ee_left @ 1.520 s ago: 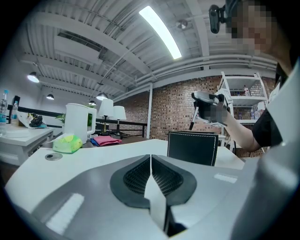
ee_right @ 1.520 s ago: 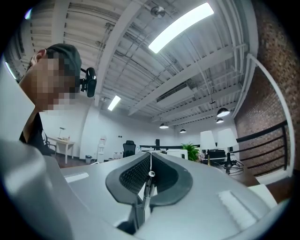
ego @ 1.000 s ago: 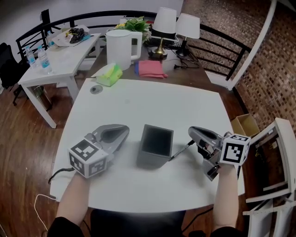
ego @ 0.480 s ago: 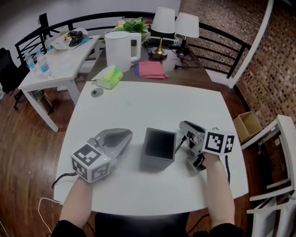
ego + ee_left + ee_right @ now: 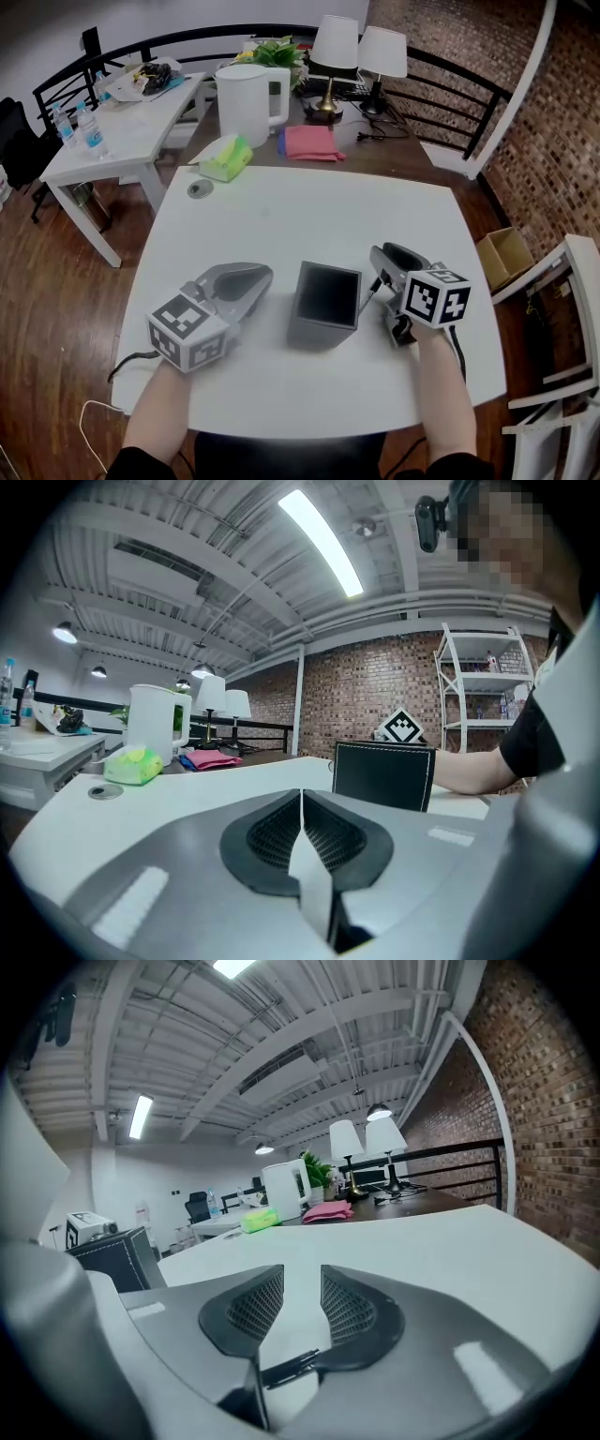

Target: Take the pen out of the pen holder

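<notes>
The black square pen holder (image 5: 324,302) stands empty on the white table (image 5: 281,216), also showing in the left gripper view as a stitched box (image 5: 382,775). My right gripper (image 5: 380,256) rests just right of it, its jaws opening. A thin black pen (image 5: 372,288) lies on the table beside the holder; in the right gripper view the pen (image 5: 287,1369) lies crosswise low between the parted pads of the right gripper (image 5: 302,1290), which do not press on it. My left gripper (image 5: 258,273) lies left of the holder, and the left gripper's (image 5: 301,795) pads meet with nothing held.
A white kettle (image 5: 242,101), a green tissue pack (image 5: 225,156) and a pink cloth (image 5: 311,142) sit on the brown table behind. Two lamps (image 5: 336,56) stand at the back. A small round disc (image 5: 199,188) lies at the table's far left.
My right gripper came down and leftward to the holder's right side, and its jaws went from shut on the pen to parted. The left gripper stayed put.
</notes>
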`<state>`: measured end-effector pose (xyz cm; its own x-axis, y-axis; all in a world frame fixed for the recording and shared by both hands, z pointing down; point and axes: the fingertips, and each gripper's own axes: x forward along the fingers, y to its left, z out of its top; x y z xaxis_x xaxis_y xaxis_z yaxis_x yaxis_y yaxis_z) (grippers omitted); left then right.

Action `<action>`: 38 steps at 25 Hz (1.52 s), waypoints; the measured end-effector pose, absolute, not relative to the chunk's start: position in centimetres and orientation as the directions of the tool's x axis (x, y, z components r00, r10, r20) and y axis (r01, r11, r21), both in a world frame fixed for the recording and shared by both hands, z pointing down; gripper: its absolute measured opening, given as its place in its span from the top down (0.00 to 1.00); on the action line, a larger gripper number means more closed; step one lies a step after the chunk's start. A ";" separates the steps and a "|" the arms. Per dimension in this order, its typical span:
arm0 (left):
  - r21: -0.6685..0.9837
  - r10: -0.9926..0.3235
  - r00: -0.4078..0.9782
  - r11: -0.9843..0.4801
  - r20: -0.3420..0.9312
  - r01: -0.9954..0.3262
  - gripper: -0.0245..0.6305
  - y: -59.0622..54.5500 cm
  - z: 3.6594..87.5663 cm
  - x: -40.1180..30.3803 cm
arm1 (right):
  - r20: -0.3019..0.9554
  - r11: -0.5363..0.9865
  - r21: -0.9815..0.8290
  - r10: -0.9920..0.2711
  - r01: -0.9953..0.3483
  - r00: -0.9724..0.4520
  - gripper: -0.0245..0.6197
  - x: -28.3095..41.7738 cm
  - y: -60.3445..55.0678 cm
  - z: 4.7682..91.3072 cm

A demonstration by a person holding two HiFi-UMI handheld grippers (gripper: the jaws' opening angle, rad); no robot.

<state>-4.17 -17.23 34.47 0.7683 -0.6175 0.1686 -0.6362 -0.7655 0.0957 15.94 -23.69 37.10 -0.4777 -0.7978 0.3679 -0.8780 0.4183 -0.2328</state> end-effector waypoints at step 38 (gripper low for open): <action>0.092 -0.641 0.752 -0.749 0.152 -0.657 0.95 -17.2 34.1 -4.5 | 0.210 0.293 -0.092 -0.929 -0.952 -0.306 0.94 24.6 -19.2 34.6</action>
<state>-4.52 -17.20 34.09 0.7522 -0.6411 0.1521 -0.6566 -0.7487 0.0915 24.56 -19.25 34.59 -0.3058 -0.9286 0.2101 -0.9518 0.2926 -0.0921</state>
